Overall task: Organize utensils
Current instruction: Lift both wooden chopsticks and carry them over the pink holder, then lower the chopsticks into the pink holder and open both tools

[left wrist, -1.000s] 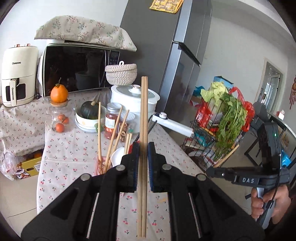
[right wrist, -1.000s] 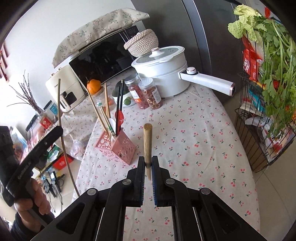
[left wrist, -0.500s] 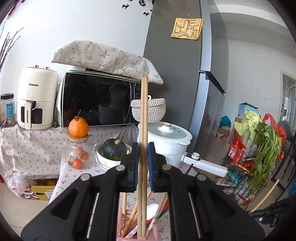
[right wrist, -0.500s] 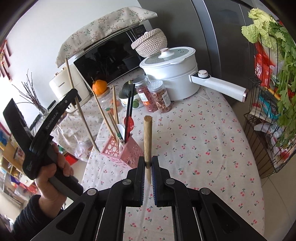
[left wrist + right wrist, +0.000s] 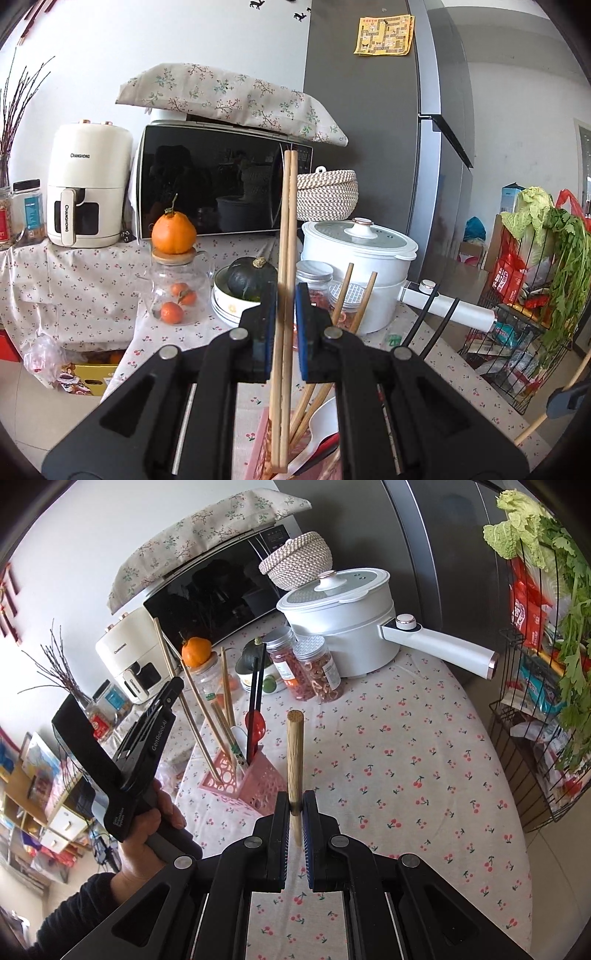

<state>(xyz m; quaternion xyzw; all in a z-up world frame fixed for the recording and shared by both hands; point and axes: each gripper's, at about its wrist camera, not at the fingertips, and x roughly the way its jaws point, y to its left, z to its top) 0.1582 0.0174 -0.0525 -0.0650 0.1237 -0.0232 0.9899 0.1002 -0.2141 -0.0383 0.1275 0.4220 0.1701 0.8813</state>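
While the left gripper (image 5: 284, 325) is clamping a pair of wooden chopsticks (image 5: 286, 236) right above the pink utensil holder (image 5: 251, 782), the right gripper (image 5: 294, 812) is pinching a wooden stick (image 5: 294, 753) just beside that holder on the cherry tablecloth (image 5: 406, 775).

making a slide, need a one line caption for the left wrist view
Left gripper lowers a pair of wooden chopsticks into the pink utensil holder.
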